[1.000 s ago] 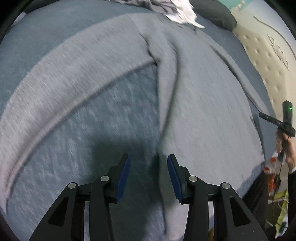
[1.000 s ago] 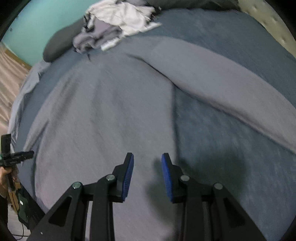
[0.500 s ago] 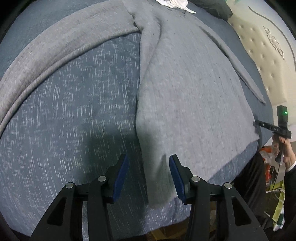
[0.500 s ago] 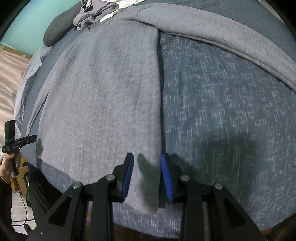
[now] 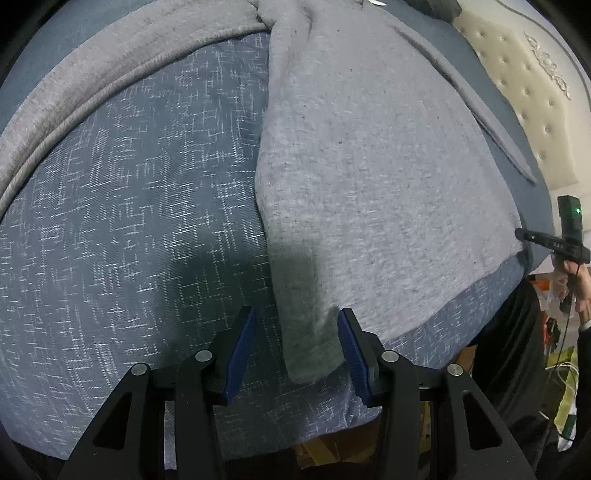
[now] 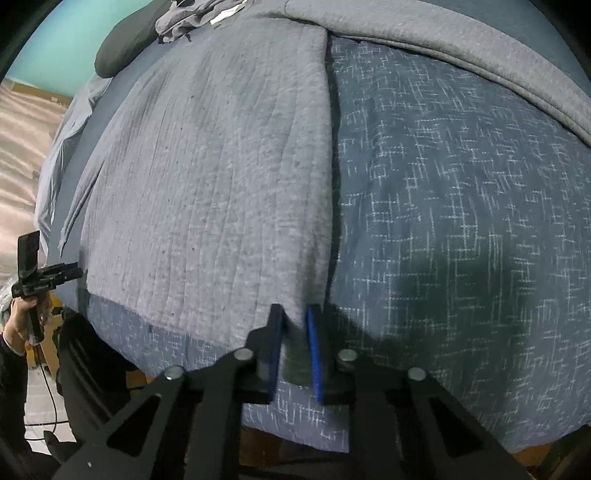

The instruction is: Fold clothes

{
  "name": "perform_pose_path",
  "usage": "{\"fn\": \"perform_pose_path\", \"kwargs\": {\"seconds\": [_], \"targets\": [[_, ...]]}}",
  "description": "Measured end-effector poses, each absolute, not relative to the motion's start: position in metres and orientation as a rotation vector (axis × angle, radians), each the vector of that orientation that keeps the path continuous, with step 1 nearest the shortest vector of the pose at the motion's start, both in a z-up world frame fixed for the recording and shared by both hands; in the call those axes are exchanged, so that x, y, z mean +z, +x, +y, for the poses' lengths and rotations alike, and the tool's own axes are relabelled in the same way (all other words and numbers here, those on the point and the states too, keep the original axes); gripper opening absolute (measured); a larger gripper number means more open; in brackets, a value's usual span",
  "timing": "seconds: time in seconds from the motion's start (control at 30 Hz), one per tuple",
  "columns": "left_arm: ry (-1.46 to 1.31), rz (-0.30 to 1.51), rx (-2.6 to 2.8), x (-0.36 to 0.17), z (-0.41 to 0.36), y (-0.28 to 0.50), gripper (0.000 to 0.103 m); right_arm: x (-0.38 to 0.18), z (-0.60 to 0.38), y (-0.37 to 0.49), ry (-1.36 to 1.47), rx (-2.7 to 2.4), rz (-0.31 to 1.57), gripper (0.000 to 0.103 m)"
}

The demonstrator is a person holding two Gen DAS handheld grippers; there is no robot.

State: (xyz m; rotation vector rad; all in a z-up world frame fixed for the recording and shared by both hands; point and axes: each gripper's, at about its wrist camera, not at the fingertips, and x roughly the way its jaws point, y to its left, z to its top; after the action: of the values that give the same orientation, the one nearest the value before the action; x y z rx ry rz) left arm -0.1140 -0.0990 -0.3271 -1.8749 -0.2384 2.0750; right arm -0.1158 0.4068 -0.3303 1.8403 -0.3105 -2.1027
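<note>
The grey sweater (image 5: 369,177) lies flat on the blue bedspread (image 5: 129,221), with its hem close to the near edge of the bed and its two sleeves spread out to the sides, so both lower corners are easy to reach from that edge. The left gripper (image 5: 295,350) stands wide open around one hem corner of the sweater; the cloth lies between the blue pads but they do not press it yet, so it holds nothing. The right gripper (image 6: 293,350) is at the other hem corner of the sweater, and its jaws are nearly together with the cloth between them, so it seems to pinch this corner already. Probably both corners are taken in order to lift the hem and fold it toward the collar. A pile of other clothes (image 6: 192,18) waits beyond the sweater's collar.
</note>
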Motion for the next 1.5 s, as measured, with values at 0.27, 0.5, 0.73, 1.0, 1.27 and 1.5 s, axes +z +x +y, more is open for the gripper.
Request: {"fn": "perform_pose_path", "kwargs": {"seconds": [0.27,0.5,0.73,1.0,1.27,1.5], "targets": [[-1.812,-0.198,2.110,-0.311,-0.094,-0.106,0.003,-0.304,0.406,-0.112,1.737,-2.152,-0.260,0.003],[-1.761,-0.164,2.112,-0.278,-0.087,-0.089,0.003,-0.274,0.419,-0.106,1.668,-2.189,-0.200,0.002],[-1.775,-0.146,2.103,-0.287,-0.081,-0.069,0.003,-0.280,0.425,-0.097,1.673,-2.192,-0.158,0.002],[-1.842,-0.140,2.073,-0.318,-0.078,-0.060,0.003,-0.308,0.419,-0.084,1.731,-2.164,-0.155,0.002],[-1.903,-0.108,2.071,-0.340,-0.080,-0.060,0.003,-0.325,0.417,-0.080,1.753,-2.164,-0.135,0.002],[-1.920,-0.154,2.064,-0.338,-0.083,-0.062,0.008,-0.324,0.418,-0.079,1.721,-2.159,-0.151,0.002]]}}
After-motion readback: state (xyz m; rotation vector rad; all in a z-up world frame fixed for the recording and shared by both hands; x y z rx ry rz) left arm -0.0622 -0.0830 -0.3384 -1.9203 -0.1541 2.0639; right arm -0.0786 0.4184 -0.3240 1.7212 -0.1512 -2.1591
